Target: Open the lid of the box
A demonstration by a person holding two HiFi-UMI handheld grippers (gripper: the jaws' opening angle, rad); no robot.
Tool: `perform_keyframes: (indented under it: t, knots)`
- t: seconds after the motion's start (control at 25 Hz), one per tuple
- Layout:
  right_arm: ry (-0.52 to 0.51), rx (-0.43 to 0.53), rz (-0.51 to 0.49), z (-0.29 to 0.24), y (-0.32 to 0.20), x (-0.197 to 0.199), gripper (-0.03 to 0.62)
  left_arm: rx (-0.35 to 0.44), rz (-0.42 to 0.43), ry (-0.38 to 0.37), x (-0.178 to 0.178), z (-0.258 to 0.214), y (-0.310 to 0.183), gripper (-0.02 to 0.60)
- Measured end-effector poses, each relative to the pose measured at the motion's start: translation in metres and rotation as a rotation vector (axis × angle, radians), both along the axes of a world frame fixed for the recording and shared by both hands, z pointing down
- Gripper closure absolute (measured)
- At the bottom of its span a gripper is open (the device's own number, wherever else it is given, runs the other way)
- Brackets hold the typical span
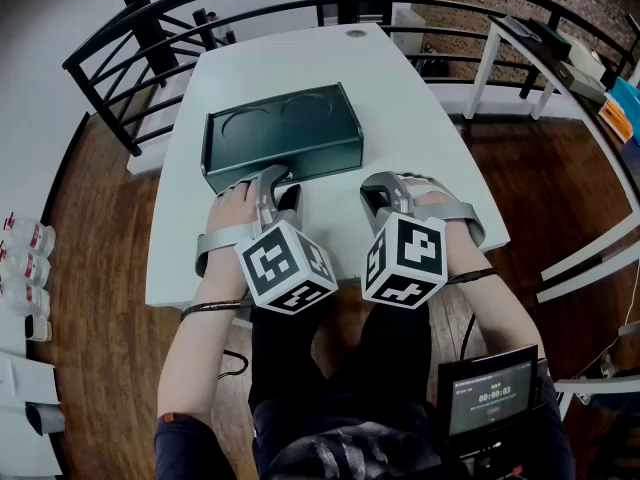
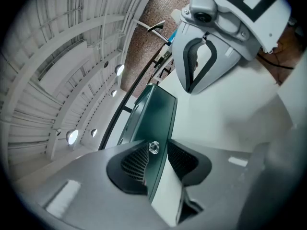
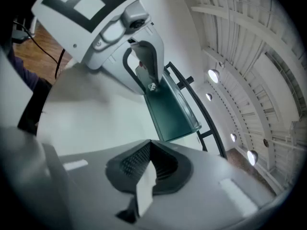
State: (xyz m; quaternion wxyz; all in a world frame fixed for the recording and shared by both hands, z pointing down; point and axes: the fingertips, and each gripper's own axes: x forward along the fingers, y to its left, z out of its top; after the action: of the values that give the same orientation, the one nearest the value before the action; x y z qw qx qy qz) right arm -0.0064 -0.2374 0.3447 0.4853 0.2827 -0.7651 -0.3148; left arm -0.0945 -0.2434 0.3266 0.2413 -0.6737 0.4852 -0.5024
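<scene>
A dark green box [image 1: 280, 133] lies with its lid down in the middle of the white table [image 1: 410, 108]. My left gripper [image 1: 278, 186], rolled onto its side, is at the box's front wall near its left end. In the left gripper view the box's front edge [image 2: 156, 114] runs into the gap of that gripper [image 2: 156, 150], whose jaws stand wide and do not clamp it. My right gripper [image 1: 382, 193] rests on the table to the right of the box's front corner, apart from it. Its jaws [image 3: 151, 150] meet at the tips with nothing between them; the box [image 3: 170, 111] lies ahead.
A black curved railing [image 1: 120, 58] rings the table's far side. A white desk [image 1: 520, 48] with clutter stands at the right, and bottles [image 1: 25, 238] sit on the floor at the left. A small screen [image 1: 490, 398] hangs near the person's lap.
</scene>
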Motion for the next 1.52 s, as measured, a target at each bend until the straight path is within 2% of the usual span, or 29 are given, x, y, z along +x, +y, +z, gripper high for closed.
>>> perform_keyframes:
  t: [0.2,0.28,0.72,1.08,1.32,1.52]
  knots:
    - [0.003,0.002,-0.010,-0.001,0.000,0.000,0.591,0.030,-0.019,-0.025,-0.001,-0.003,-0.006,0.468]
    - [0.003,0.003,-0.010,-0.001,0.000,0.000,0.591,0.046,-0.028,-0.036,-0.002,-0.005,-0.006,0.499]
    - [0.002,0.000,-0.010,0.000,0.000,0.000,0.591,0.040,-0.035,-0.029,-0.002,-0.004,-0.003,0.503]
    - [0.002,0.003,-0.008,0.000,0.001,-0.005,0.591,0.020,0.011,0.001,0.001,-0.005,0.031,0.503]
    - [0.003,-0.002,-0.087,0.001,0.012,0.004,0.591,0.016,0.041,0.017,0.010,-0.004,0.048,0.503]
    - [0.014,0.016,-0.096,0.000,0.018,0.025,0.591,0.008,0.050,0.018,0.009,-0.004,0.058,0.503]
